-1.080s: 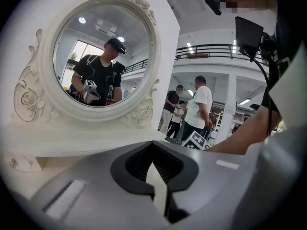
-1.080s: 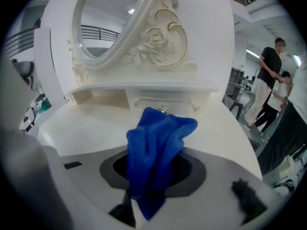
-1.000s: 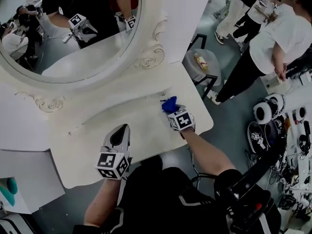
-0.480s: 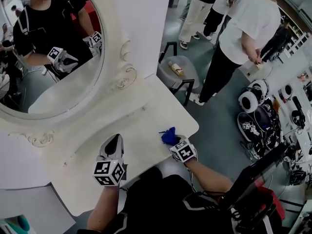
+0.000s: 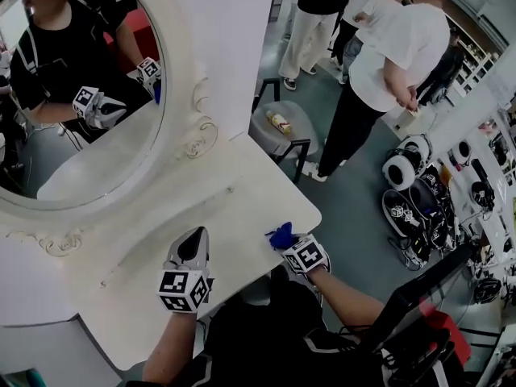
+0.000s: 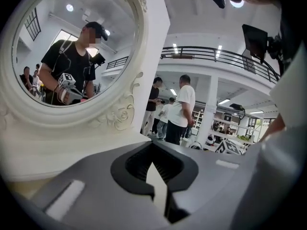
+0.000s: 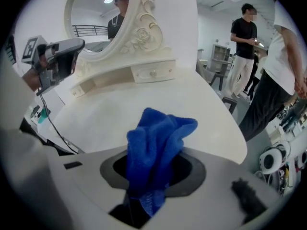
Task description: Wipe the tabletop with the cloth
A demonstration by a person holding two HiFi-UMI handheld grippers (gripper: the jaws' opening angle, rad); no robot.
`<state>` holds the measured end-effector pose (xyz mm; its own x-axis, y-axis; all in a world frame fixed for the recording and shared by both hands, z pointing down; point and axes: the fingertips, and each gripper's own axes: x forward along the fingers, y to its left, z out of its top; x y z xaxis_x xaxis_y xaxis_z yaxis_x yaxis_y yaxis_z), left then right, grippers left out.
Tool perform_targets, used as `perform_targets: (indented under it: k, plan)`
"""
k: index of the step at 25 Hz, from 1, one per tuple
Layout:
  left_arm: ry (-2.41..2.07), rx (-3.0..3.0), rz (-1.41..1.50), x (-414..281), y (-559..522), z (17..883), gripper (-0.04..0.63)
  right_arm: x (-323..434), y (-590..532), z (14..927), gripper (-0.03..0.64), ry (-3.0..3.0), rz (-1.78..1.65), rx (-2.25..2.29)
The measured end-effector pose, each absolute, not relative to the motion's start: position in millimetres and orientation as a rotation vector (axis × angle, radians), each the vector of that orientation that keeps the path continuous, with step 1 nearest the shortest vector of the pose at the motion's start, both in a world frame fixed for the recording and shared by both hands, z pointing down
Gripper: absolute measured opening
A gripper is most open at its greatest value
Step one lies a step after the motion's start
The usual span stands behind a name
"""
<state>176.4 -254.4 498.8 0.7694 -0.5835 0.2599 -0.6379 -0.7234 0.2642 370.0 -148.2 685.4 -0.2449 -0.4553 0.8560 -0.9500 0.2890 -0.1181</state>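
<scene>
A crumpled blue cloth [image 5: 280, 235] sticks up out of my right gripper [image 5: 288, 244], which is shut on it at the near right edge of the white tabletop [image 5: 234, 204]. In the right gripper view the cloth [image 7: 158, 133] bunches between the jaws of the right gripper [image 7: 151, 188], and the tabletop [image 7: 120, 107] spreads out beyond. My left gripper [image 5: 194, 237] lies over the near middle of the table with its jaws closed to a point and nothing in them. The left gripper view shows the left gripper [image 6: 158, 186] with only a thin slit between its jaws.
An oval mirror [image 5: 81, 95] in an ornate white frame stands at the back of the table, with a small drawer [image 7: 152, 73] below it. A stool holding a bottle [image 5: 278, 123] stands past the table's right edge. People [image 5: 387, 63] and floor equipment [image 5: 407, 172] fill the right.
My right gripper has drawn the blue cloth back across the table to its near edge. The left gripper has stayed about where it was. The head camera has tilted.
</scene>
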Motion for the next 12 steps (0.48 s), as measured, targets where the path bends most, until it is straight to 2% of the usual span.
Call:
perform_targets:
  k: [12]
  plan:
    - [-1.162, 2.573, 0.308, 170.0, -261.5, 494.4, 0.008, 383.4, -339.4, 658.4, 0.146, -2.015, 0.698, 1.324]
